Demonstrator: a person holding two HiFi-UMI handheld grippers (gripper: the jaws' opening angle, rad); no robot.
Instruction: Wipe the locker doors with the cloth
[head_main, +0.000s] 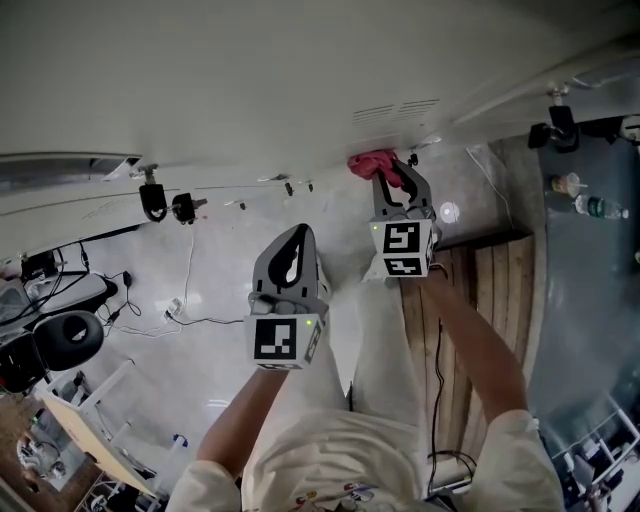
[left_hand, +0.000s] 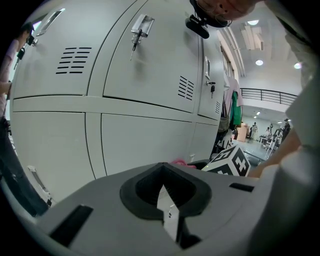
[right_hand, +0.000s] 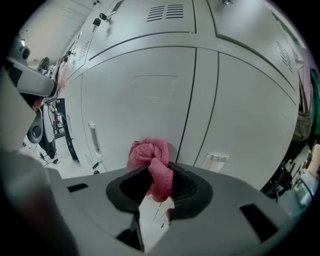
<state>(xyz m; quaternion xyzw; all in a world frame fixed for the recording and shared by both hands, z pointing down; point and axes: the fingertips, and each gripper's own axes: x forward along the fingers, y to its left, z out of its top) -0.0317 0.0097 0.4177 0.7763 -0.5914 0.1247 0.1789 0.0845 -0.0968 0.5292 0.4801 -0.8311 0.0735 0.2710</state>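
A pink cloth (head_main: 370, 162) is bunched against a low grey locker door (head_main: 250, 90). My right gripper (head_main: 392, 172) is shut on it, with the jaws right at the door. In the right gripper view the cloth (right_hand: 150, 156) bulges out above the right gripper (right_hand: 156, 172) and presses on the lower door (right_hand: 145, 95) beside a vertical seam. My left gripper (head_main: 297, 234) hangs back from the lockers, shut and empty. The left gripper (left_hand: 163, 172) faces the lower doors (left_hand: 140, 135) in its own view, where a bit of the cloth (left_hand: 179, 162) and the right gripper's marker cube (left_hand: 231, 162) show.
Recessed handles (right_hand: 93, 138) sit on the lower doors. Keys and locks (head_main: 152, 200) hang from doors to the left. A wooden slatted platform (head_main: 480, 300) lies on the right, an office chair (head_main: 62, 340) and floor cables (head_main: 185, 305) on the left.
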